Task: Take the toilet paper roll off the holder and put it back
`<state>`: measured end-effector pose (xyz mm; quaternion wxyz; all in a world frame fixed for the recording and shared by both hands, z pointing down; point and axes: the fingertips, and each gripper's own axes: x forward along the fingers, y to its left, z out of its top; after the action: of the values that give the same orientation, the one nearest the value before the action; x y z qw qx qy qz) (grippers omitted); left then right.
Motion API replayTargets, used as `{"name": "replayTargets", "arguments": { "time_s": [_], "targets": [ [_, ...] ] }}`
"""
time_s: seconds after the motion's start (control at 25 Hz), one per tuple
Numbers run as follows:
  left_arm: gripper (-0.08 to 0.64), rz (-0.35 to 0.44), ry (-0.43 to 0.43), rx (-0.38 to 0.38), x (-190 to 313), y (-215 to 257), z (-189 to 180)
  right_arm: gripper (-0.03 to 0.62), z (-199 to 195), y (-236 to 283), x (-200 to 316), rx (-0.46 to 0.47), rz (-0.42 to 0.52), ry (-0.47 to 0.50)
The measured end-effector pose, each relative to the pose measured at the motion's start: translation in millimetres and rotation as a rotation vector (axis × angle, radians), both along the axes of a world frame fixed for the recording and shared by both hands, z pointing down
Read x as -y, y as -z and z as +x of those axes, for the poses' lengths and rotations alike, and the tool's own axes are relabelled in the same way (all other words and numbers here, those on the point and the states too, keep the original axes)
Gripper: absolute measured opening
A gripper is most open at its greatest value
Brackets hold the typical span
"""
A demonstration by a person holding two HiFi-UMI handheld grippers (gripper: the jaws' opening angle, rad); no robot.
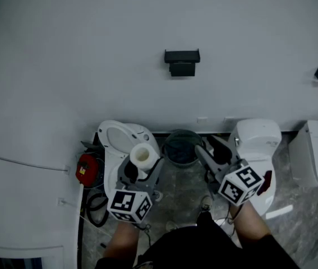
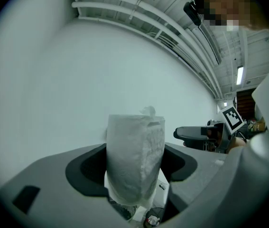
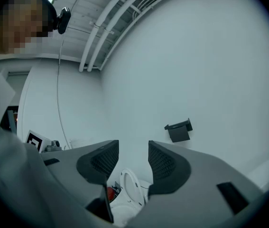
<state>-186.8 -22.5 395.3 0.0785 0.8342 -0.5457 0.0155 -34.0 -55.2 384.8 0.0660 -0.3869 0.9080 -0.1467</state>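
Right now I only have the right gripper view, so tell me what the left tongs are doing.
Observer: The left tongs are shut on the toilet paper roll.
Operator: Give me its orientation.
Observer: In the head view the roll's cardboard core faces up toward the camera.
Operator: Report what sits on the floor below the holder.
Observer: A dark round bin stands roughly under the wall holder, between the nearer toilet and the second toilet.
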Motion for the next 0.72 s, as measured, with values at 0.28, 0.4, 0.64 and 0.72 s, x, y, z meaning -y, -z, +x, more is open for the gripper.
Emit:
{"name": "replayTargets", "arguments": {
  "time_s": [0.28,0.4,0.64,0.72],
  "targets": [
    [0.318,-0.004,0.072,0.026,64.3,4.0,49.1,0.183,54.4,0.1,76.4,0.030,-0.001,0.051],
    [0.318,0.001,0.093,0.034,82.4,7.2,68.7,0.184,72.9,1.1,97.7,0.034,0.002,0.073],
    [0.318,0.020,0.116,0.036,111.6,15.4,100.1,0.184,103.2,11.0,129.7,0.033,0.024,0.097],
    [0.318,0.023,0.117,0.035,119.8,17.5,107.5,0.184,110.8,14.0,137.7,0.033,0.030,0.097]
  ]
}}
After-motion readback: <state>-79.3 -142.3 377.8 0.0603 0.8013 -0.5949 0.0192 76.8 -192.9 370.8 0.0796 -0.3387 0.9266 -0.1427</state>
